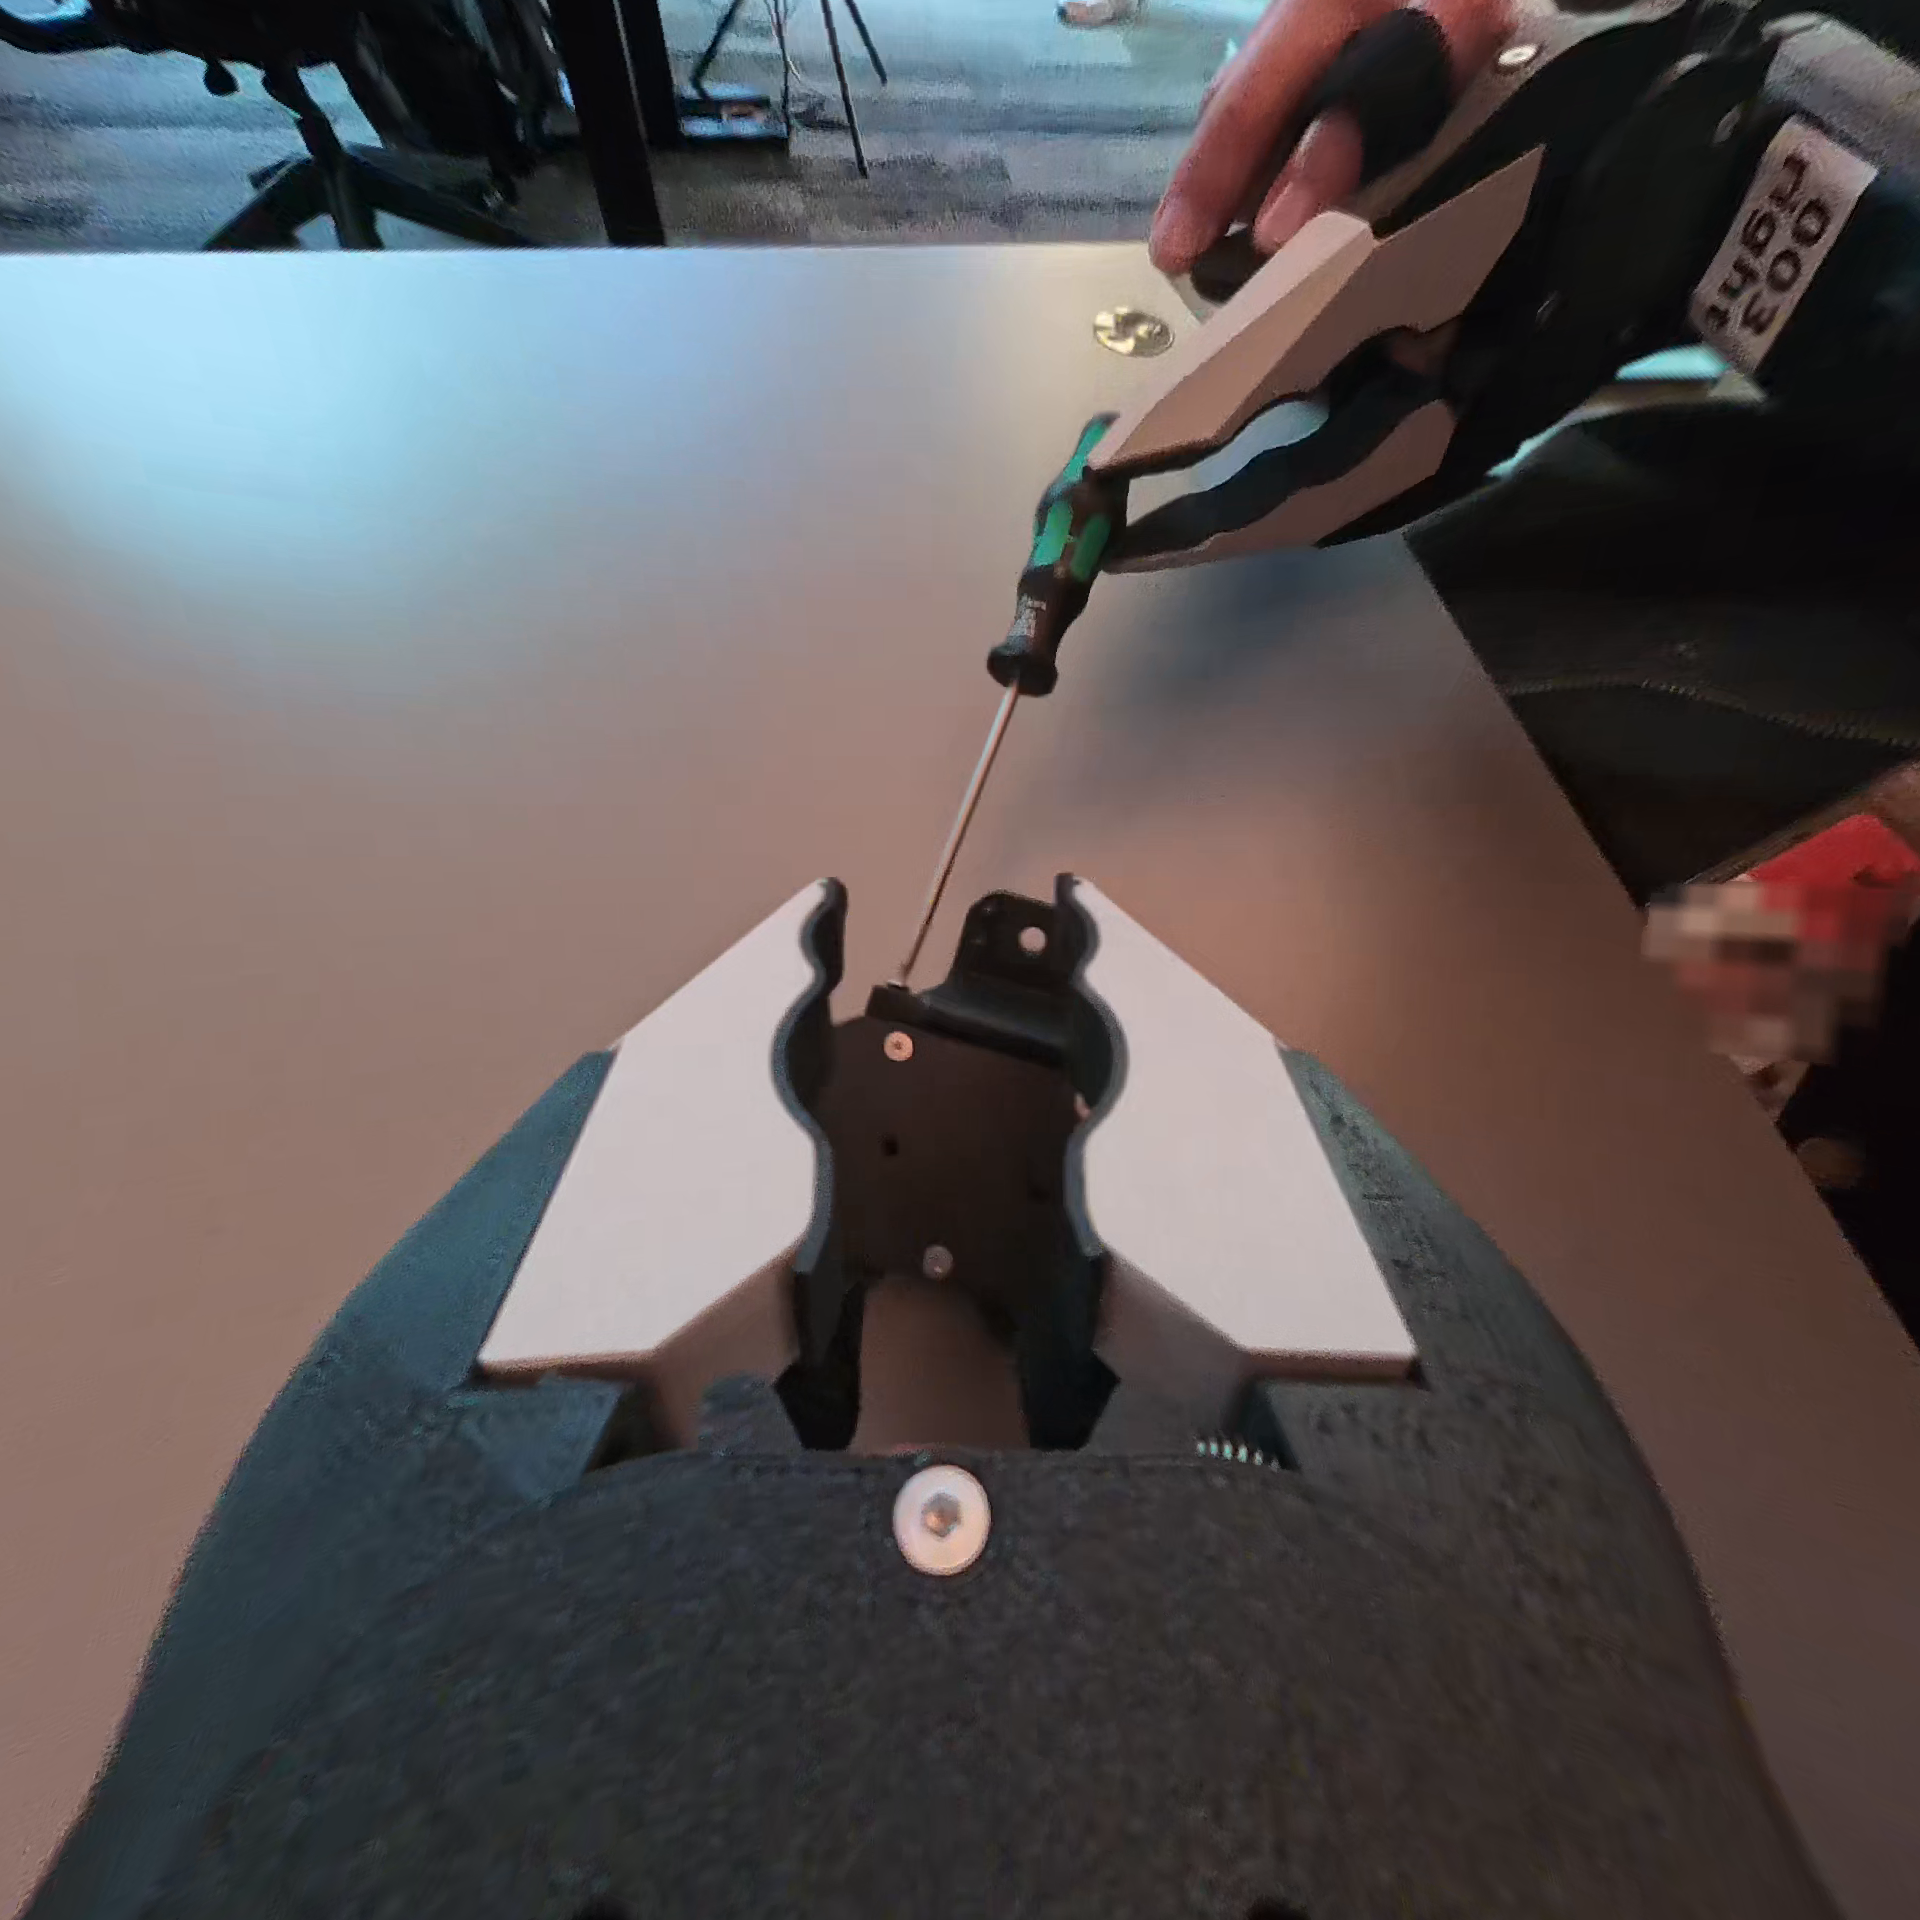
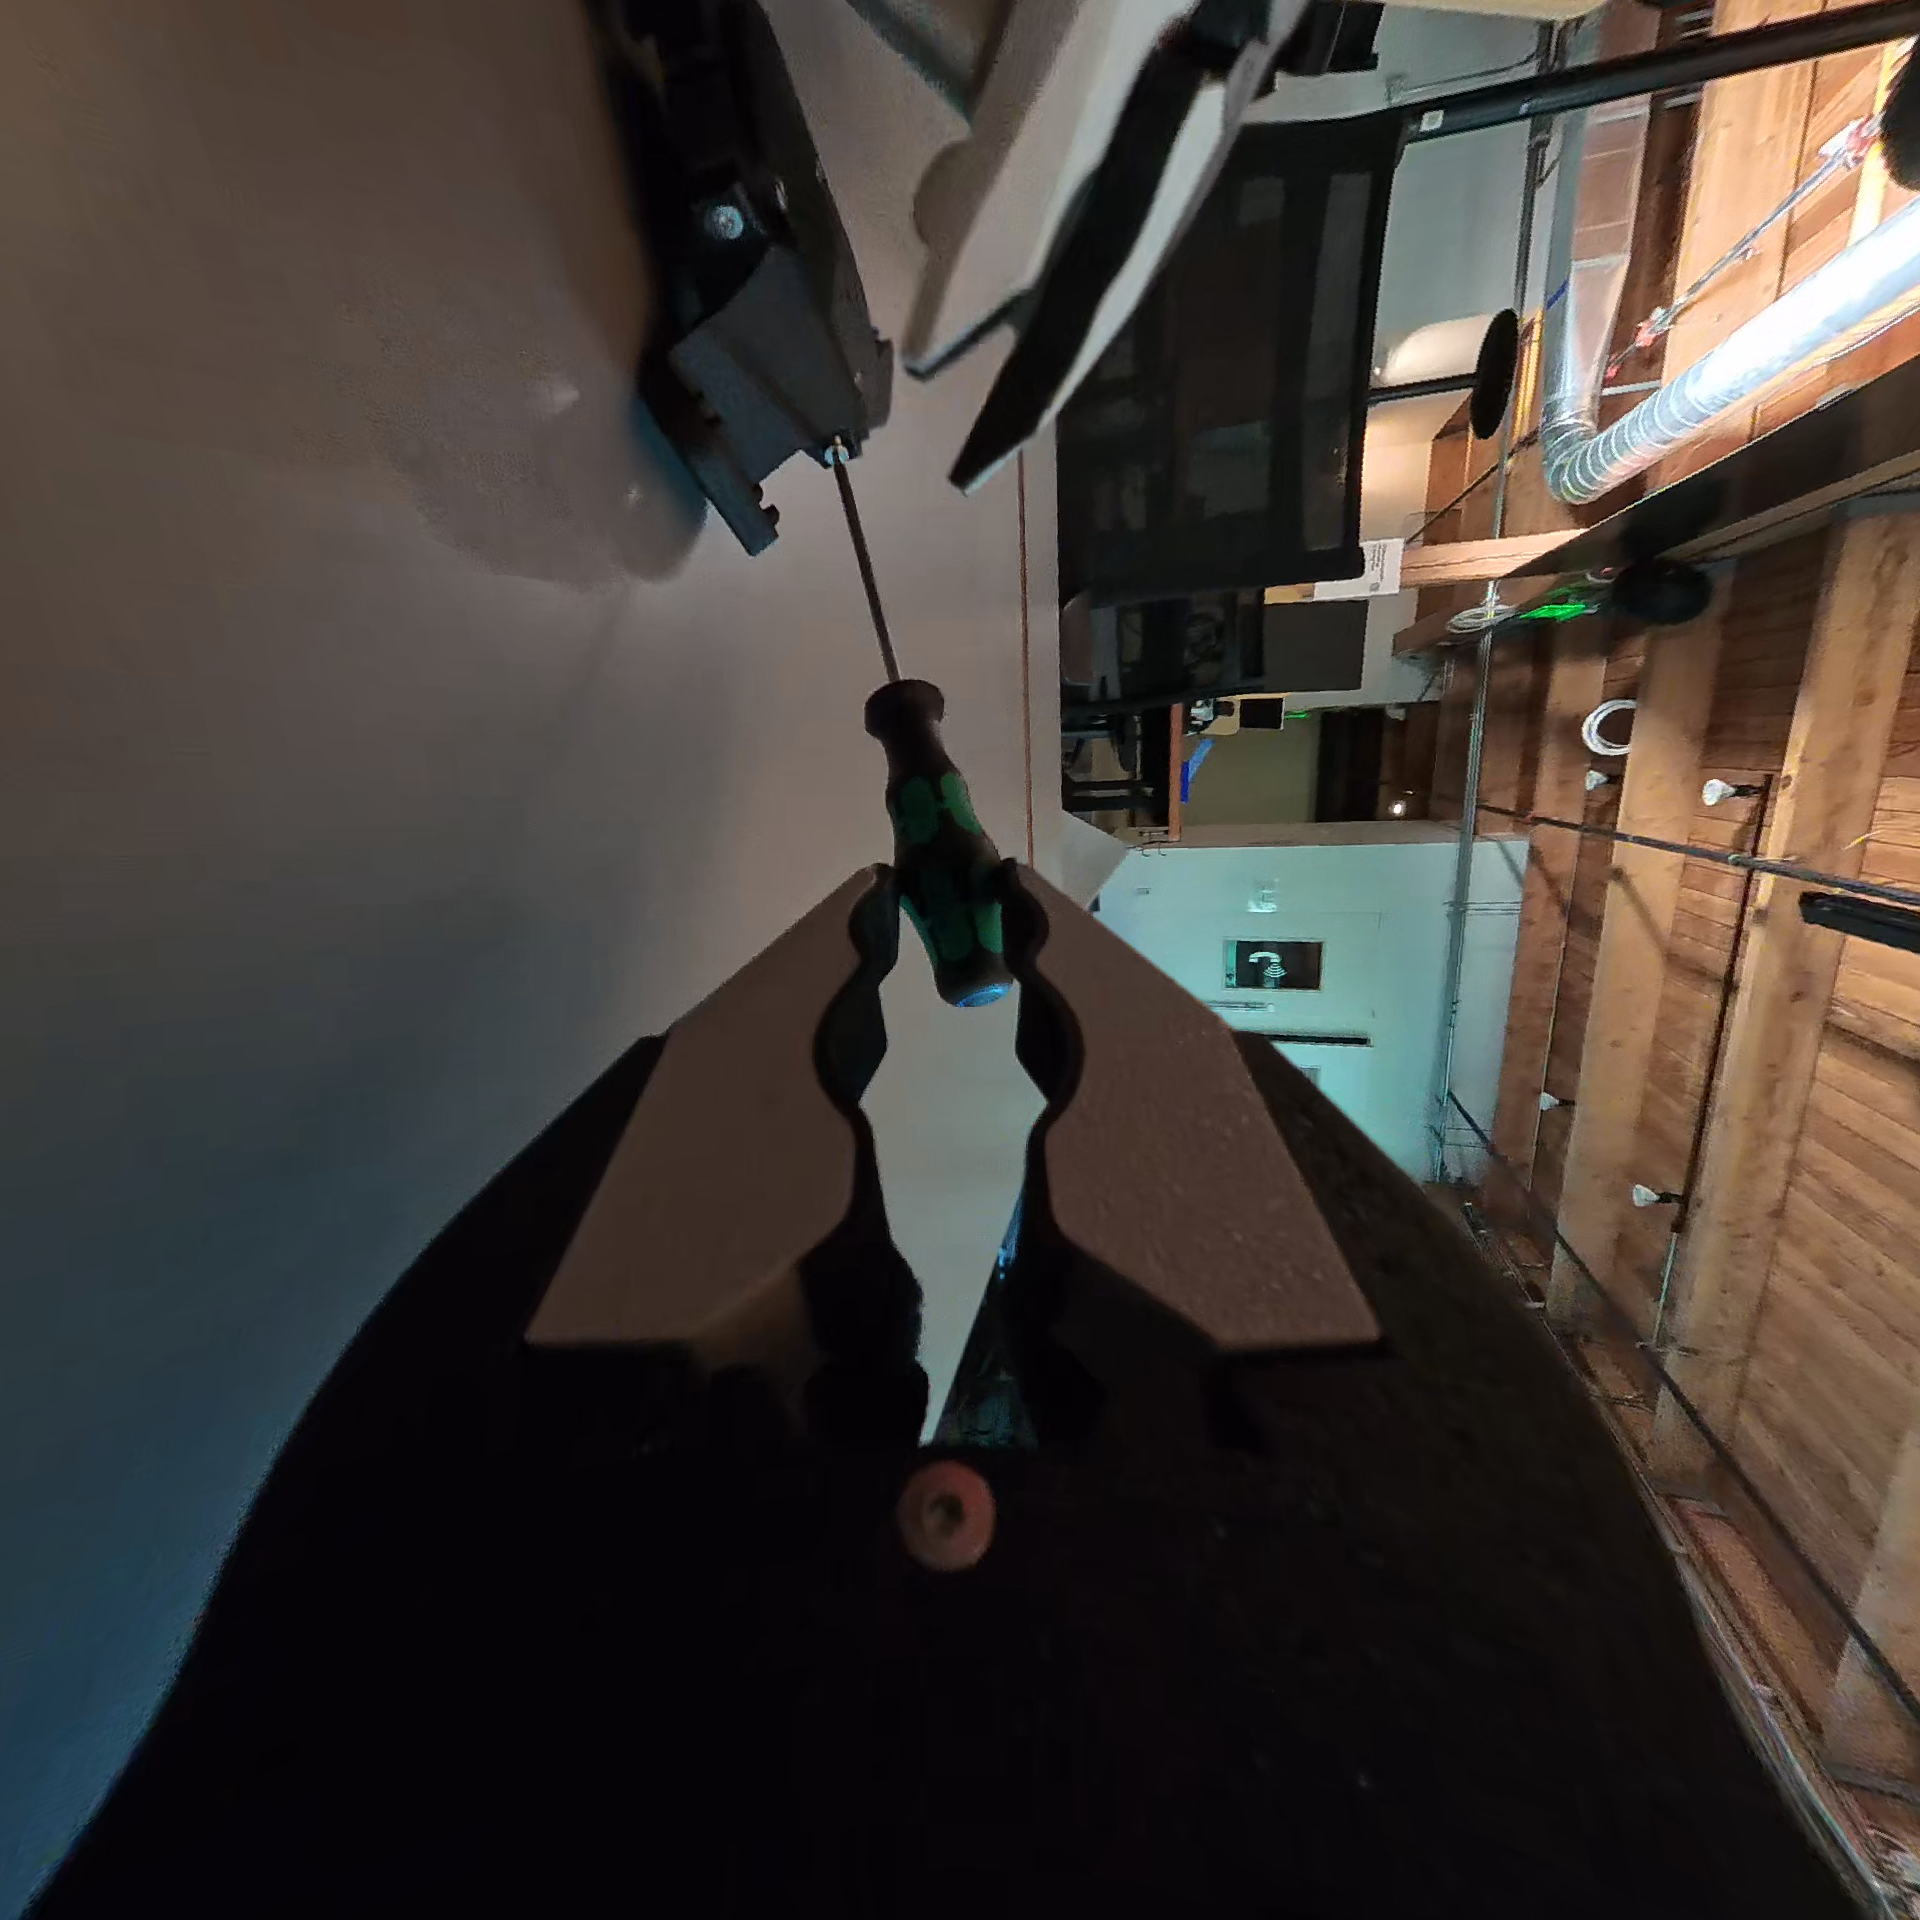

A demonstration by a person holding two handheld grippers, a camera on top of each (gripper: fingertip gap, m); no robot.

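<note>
Left gripper (image 1: 951, 914) jaws clamped on black bracket (image 1: 940, 1132), right gripper (image 2: 940, 904) jaws clamped on screwdriver (image 2: 935, 862), tip on bracket's screw (image 2: 837, 451), grey table (image 1: 520, 623) beneath

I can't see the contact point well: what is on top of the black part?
The screwdriver tip sits on a small screw at the black part top edge; the tip's seating is hidden.

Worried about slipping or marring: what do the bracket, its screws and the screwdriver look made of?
Bracket: matte black, likely plastic or coated metal; the look leaves it open. Screws: bright, shiny heads, probably steel. Screwdriver: thin dark metal shaft, black and green moulded handle, probably plastic with grip inserts.
</note>
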